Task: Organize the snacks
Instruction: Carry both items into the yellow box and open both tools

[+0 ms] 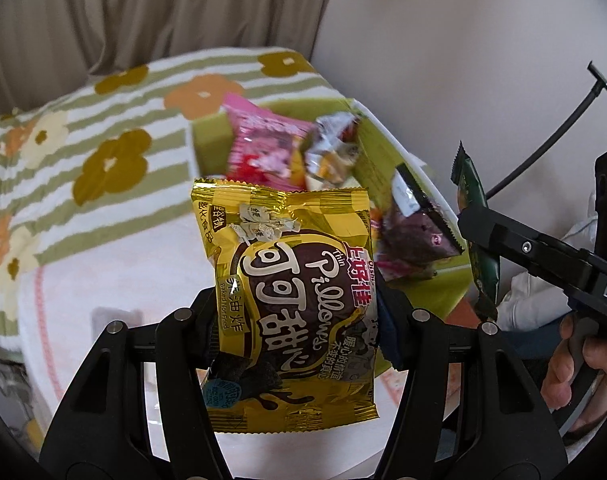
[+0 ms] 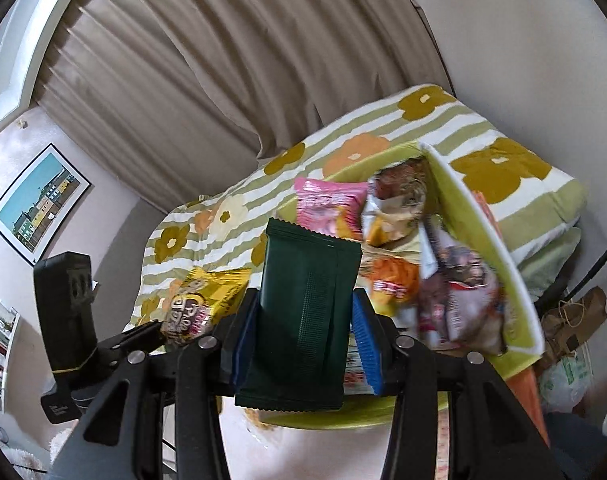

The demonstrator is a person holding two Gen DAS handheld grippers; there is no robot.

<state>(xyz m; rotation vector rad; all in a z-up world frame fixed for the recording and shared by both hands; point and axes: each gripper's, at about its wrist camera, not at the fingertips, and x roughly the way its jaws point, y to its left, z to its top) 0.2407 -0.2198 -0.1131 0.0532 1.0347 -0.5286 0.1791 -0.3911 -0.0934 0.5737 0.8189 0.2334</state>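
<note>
My left gripper [image 1: 297, 320] is shut on a yellow and brown cocoa pillow snack bag [image 1: 291, 300], held upright above the bed, just in front of the green storage box [image 1: 211, 130]. My right gripper [image 2: 303, 320] is shut on a dark green snack packet [image 2: 307, 312], held in front of the same box [image 2: 483, 240]. The box holds a pink packet [image 1: 259, 140], a silver packet [image 1: 331, 148] and a purple packet [image 1: 415, 232]. The right gripper [image 1: 469, 222] with its green packet [image 1: 475, 208] shows at the right of the left wrist view. The yellow bag [image 2: 203, 300] shows at the left of the right wrist view.
A green-striped flower-print blanket [image 1: 103, 140] lies behind the box on the pale pink bed cover [image 1: 123, 264]. A beige curtain [image 2: 223, 80] hangs behind. A framed picture [image 2: 39, 204] hangs on the left wall. Bags [image 2: 571, 328] sit on the floor at right.
</note>
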